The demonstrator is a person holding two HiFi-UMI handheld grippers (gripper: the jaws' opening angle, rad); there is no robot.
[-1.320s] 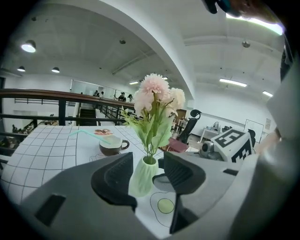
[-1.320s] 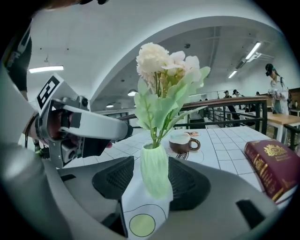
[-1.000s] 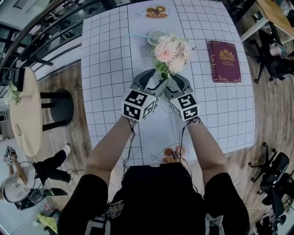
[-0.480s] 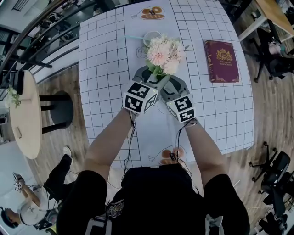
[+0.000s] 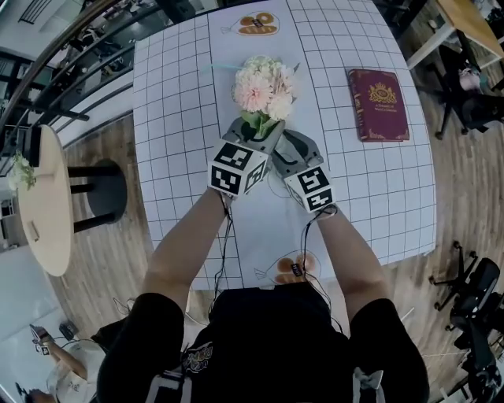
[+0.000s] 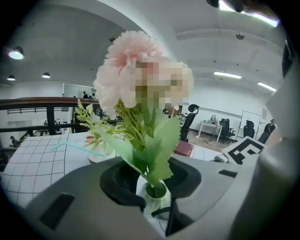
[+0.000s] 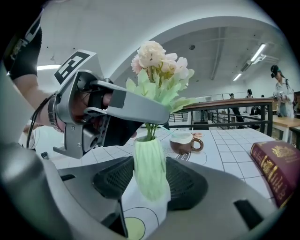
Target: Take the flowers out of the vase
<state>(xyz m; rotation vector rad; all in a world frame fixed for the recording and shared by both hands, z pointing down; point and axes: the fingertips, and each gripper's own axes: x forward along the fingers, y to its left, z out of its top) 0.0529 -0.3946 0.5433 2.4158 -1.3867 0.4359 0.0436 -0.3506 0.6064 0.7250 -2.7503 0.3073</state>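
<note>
No words or nos. legible anywhere. Dark red hardcover book (image 5: 379, 104) on white grid-pattern table (image 5: 177, 118): gold crest & gold lettering on cover, too small to read. In the right gripper view its spine lettering is blurred too. Left black-and-white marker cube (image 5: 236, 168) & right black-and-white marker cube (image 5: 318, 189): square code patterns only, not letters. Person's black T-shirt (image 5: 268, 338): small pale chest print, illegible. Printed pastry drawing (image 5: 256, 24) at table's far edge: any caption can't be made out.
</note>
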